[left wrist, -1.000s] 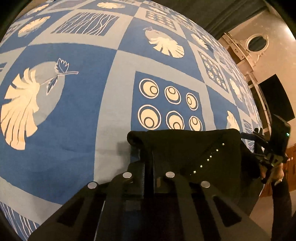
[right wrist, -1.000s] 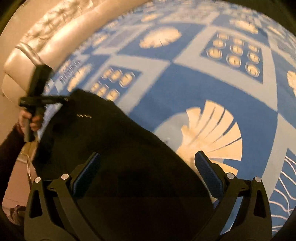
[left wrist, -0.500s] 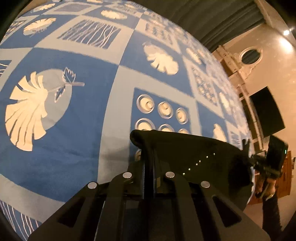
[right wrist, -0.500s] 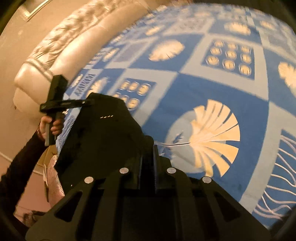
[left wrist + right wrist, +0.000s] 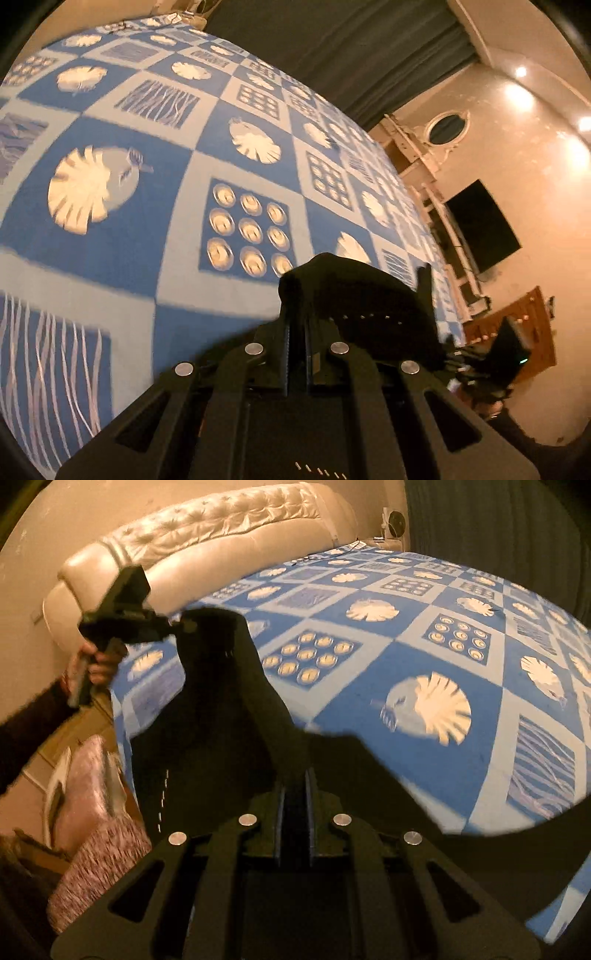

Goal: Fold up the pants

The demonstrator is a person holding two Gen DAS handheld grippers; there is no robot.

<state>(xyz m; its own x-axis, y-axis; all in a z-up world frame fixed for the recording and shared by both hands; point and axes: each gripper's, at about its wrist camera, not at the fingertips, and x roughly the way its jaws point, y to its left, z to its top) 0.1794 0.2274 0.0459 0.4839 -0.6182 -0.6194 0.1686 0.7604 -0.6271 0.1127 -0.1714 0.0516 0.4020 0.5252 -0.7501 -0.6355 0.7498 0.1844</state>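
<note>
- Bedspread (image 5: 177,258): the largest thing I see, a blue and pale grey checked cover printed with cream leaf shapes, ringed circles and wavy lines. It fills most of both wrist views.
- Headboard (image 5: 229,542): cream, button-tufted, curving along the far edge of the bed in my right wrist view.
- Curtain (image 5: 332,55): dark and pleated, behind the bed in my left wrist view.
- Pants (image 5: 221,716): black, with a row of pale stitches on them. They are lifted clear of the bedspread and hang as one dark sheet stretched between my two claws, above the near edge of the bed.
- Dark screen (image 5: 480,225): a black rectangle on the tan wall at the right of my left wrist view.
- Pink-and-white mottled cushion (image 5: 96,812): low at the left of my right wrist view, beside the bed and behind the hanging cloth.
- Right gripper (image 5: 295,786): fingers clenched together with black pants cloth pinched between them; the fabric spreads up and left, and also to the right.
- Left gripper (image 5: 297,328): clenched on a bunched edge of the pants, which rise as a dark hump just beyond the fingertips. In my right wrist view it appears at the upper left, blurred.
- Hand (image 5: 96,661): wrapped round the left gripper's handle, a dark sleeve below it.
</note>
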